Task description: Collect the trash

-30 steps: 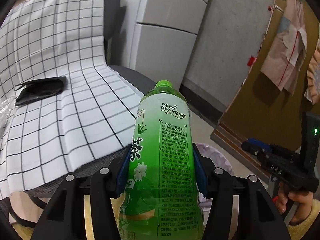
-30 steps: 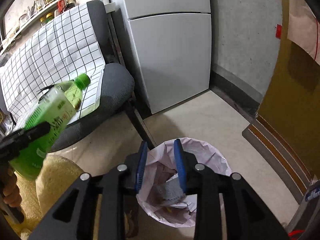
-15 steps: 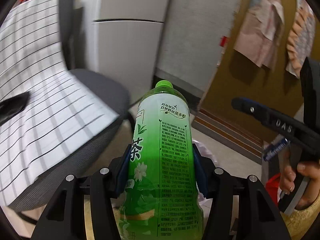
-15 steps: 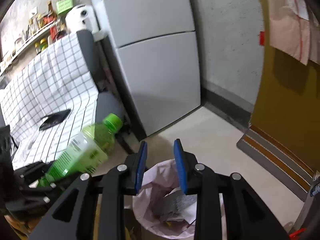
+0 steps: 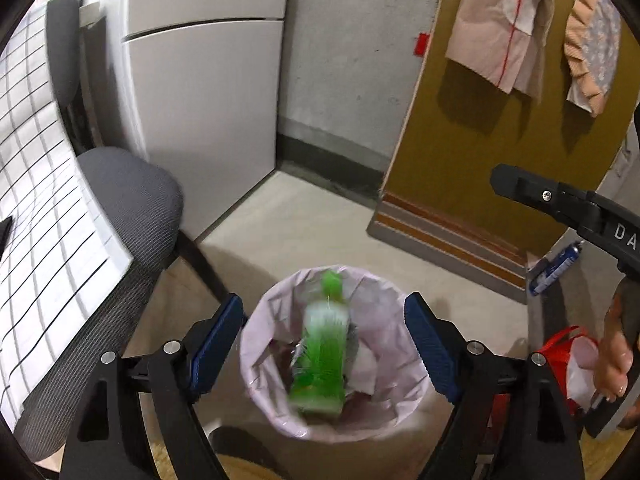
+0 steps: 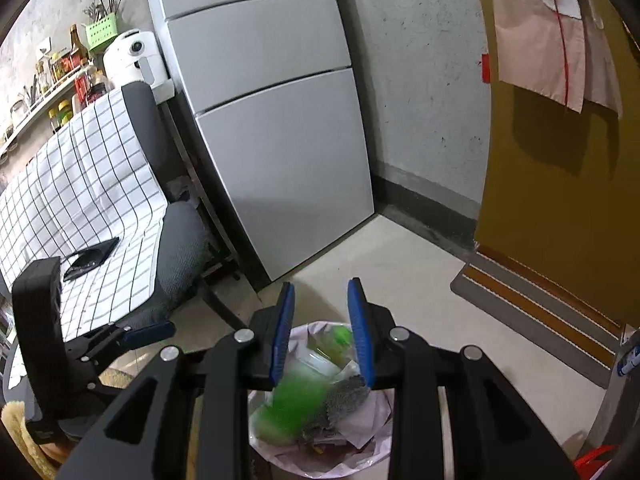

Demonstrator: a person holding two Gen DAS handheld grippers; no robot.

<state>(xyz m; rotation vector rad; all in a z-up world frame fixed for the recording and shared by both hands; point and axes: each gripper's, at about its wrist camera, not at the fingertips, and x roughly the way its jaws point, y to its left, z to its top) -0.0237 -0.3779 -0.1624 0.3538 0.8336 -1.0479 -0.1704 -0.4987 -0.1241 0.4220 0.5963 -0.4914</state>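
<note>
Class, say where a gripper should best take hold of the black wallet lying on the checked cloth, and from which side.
Grip the black wallet across its narrow width, coming from above. It lies flat on the checked cloth over the chair seat, long and thin, so probably only its short span fits between the fingers.

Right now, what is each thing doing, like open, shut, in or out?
Left claw: open, just been opening, nothing between its pads.
Right claw: partly open, empty.
Green bottle: blurred, loose, inside the bin's mouth.
Trash bin: lined with a pale bag, holding trash.
Fridge: doors shut.
</note>
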